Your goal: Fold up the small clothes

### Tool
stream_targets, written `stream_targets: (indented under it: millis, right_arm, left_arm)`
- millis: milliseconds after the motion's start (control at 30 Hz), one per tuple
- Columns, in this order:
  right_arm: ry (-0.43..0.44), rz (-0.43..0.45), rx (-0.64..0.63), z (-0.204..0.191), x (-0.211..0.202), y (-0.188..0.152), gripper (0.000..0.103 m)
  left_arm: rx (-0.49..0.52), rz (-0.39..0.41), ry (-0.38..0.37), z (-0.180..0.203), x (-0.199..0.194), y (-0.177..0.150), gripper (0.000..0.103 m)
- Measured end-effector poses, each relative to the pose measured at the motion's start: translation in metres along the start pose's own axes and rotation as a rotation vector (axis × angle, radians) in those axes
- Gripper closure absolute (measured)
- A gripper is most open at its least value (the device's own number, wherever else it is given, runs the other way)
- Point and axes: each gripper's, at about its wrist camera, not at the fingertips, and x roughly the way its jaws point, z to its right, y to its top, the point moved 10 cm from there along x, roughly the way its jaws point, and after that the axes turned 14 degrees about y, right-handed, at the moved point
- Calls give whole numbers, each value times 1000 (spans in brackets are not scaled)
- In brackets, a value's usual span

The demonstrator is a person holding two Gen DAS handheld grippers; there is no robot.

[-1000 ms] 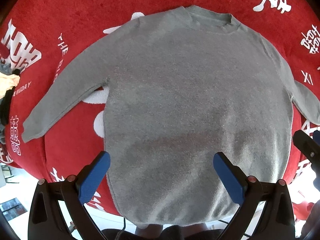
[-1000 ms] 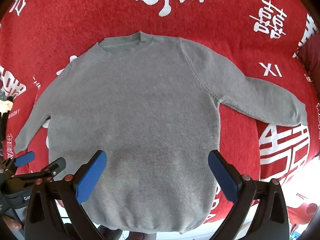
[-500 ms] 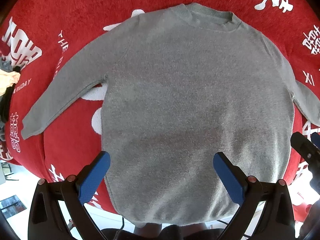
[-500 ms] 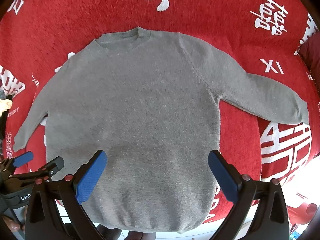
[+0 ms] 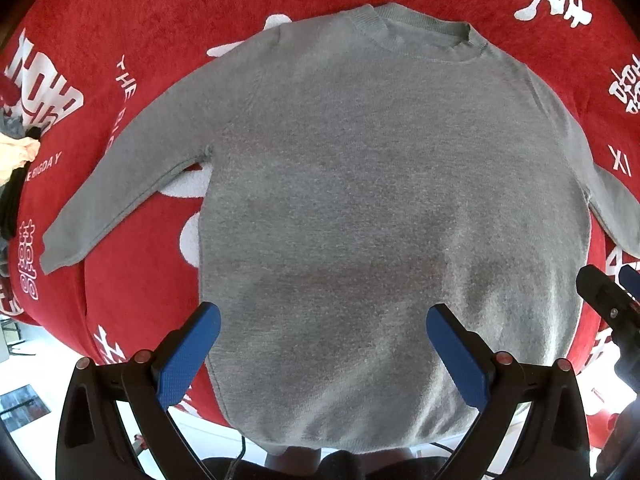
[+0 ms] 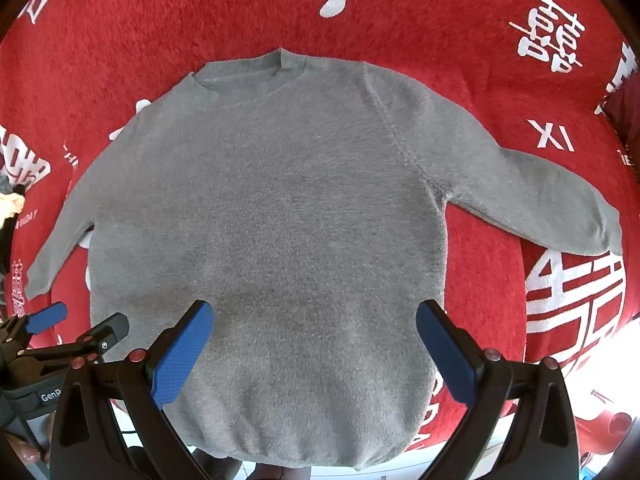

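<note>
One grey sweater (image 5: 384, 208) flat on one red blanket (image 5: 160, 40), sleeves at 3 and 9 o'clock; clothes pile (image 5: 16, 152), possibly several, at 9; left gripper (image 5: 320, 352) and right gripper (image 6: 314, 346) spread wide, holding nothing

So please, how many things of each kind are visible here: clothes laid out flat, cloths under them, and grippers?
Grey sweater, laid flat: 1
Red cloth with white print under it: 1
Grippers, both open: 2 (left gripper, right gripper)
Total: 4
A small heap at the left edge is too unclear to count.
</note>
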Motion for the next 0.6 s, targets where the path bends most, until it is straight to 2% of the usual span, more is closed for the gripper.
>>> stream_targets:
  millis: [600]
  right_arm:
    - [9, -21, -22, -2, 7, 2, 1]
  left_arm:
    - [-22, -6, -12, 4, 1, 0, 0]
